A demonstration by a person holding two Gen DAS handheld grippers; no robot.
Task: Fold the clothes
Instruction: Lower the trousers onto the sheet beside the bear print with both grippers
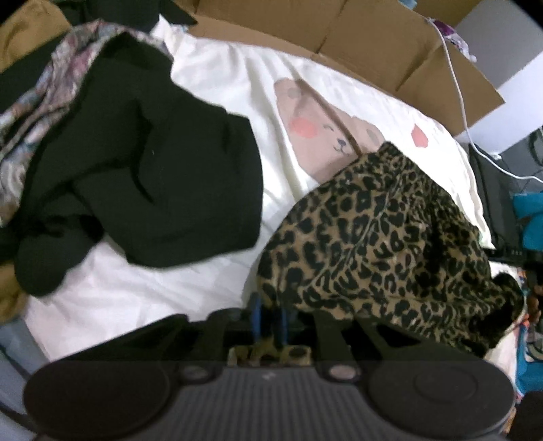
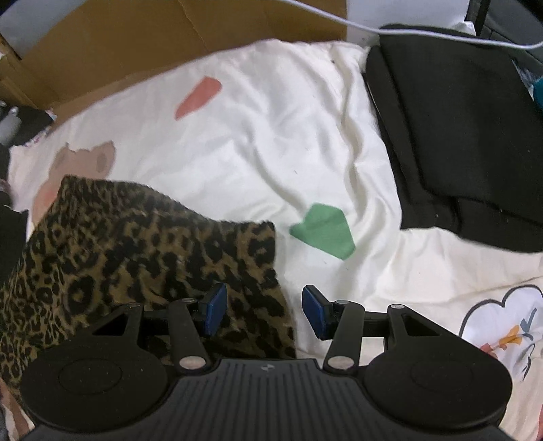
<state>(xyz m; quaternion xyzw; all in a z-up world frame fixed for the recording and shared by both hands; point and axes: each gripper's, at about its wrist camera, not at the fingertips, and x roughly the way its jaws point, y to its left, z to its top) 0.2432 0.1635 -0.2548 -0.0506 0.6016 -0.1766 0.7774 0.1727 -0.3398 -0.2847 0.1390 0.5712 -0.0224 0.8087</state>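
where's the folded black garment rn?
Right wrist view, upper right: the folded black garment lies on the white duvet, right of the green patch, under the white cable.

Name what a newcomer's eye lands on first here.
The leopard-print garment, bunched at the near side of the white bear-print bedding, with the left gripper pinching its edge. The right gripper stands open over the garment's right edge. A rumpled black garment lies left; a folded black stack sits far right.
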